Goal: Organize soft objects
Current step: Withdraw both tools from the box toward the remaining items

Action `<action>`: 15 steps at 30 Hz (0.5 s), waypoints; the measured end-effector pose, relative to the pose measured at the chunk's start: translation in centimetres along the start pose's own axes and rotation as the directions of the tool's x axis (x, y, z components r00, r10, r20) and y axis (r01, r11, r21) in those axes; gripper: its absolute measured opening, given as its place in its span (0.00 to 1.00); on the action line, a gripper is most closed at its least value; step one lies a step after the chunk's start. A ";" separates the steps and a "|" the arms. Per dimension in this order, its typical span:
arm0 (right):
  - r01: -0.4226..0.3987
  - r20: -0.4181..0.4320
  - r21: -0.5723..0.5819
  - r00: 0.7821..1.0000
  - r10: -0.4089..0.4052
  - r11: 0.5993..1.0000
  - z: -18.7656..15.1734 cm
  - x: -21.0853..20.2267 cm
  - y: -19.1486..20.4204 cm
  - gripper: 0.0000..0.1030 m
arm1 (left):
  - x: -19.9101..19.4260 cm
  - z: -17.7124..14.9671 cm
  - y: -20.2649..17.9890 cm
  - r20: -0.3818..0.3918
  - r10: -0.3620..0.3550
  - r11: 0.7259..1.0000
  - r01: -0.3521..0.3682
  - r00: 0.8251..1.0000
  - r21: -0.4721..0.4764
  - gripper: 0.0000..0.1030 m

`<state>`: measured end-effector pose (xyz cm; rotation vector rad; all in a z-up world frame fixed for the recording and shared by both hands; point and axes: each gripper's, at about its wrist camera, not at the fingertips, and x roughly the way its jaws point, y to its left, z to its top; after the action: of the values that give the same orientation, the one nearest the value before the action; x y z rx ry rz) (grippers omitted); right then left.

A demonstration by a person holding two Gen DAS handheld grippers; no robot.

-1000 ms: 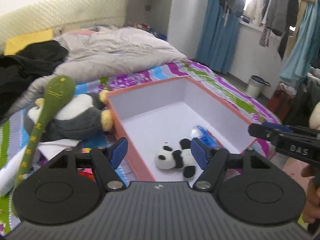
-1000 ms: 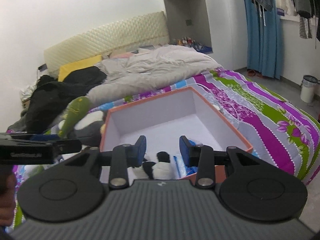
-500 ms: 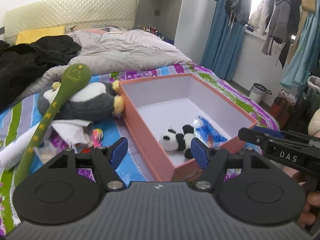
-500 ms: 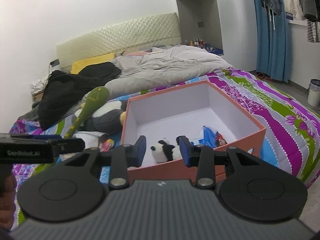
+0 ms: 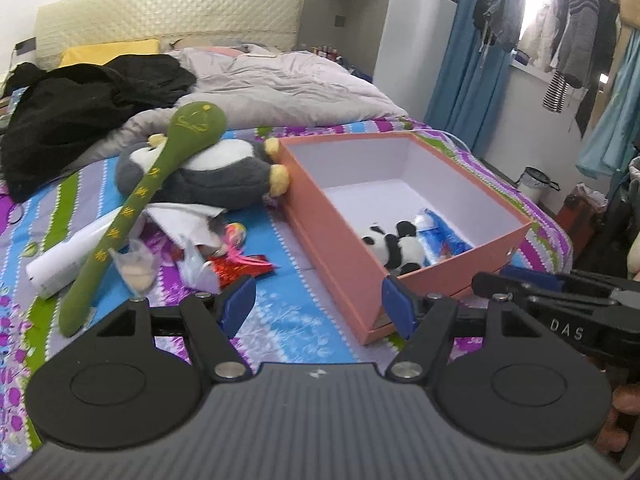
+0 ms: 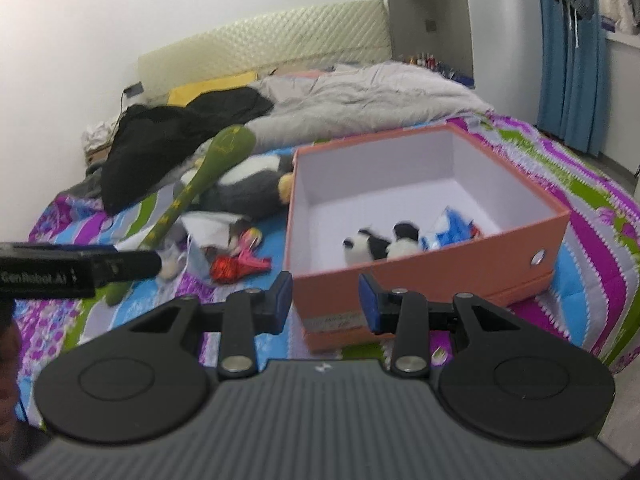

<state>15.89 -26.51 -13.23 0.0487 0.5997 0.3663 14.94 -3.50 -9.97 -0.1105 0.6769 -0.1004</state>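
An orange box [image 5: 332, 220] with a white inside sits on the striped bedspread. A small panda plush [image 5: 394, 246] and a blue packet [image 5: 440, 236] lie in it. Left of the box lies a grey and white penguin plush [image 5: 216, 176], with a long green plush stick [image 5: 132, 208] across it. My left gripper [image 5: 318, 306] hovers open and empty before the box's near corner. My right gripper [image 6: 325, 302] is open too, with nothing between its pads, in front of the box [image 6: 440, 276]. Each gripper shows side-on at the edge of the other's view.
Beside the penguin lie a white tube [image 5: 72, 252], a small plastic bag [image 5: 136, 268], a red wrapper [image 5: 240, 266] and crumpled paper. A black garment [image 5: 80, 108] and a grey duvet [image 5: 288, 92] cover the far bed. Curtains, hanging clothes and a bin [image 5: 536, 180] stand on the right.
Both grippers have drawn back from the box toward the bed's near edge. The box looks smaller and more of the toys to its left has come into view. Both openings are unchanged.
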 end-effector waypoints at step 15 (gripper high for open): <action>-0.069 -0.050 -0.105 0.997 0.064 0.992 -1.5 1.6 5.1 0.39 | -1.5 -3.0 5.3 -0.043 0.078 0.993 -0.082 0.996 -0.090 0.72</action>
<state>14.67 -21.29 -14.60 -0.0428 0.6249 0.4643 12.19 1.69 -12.10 -0.1696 0.7243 0.0059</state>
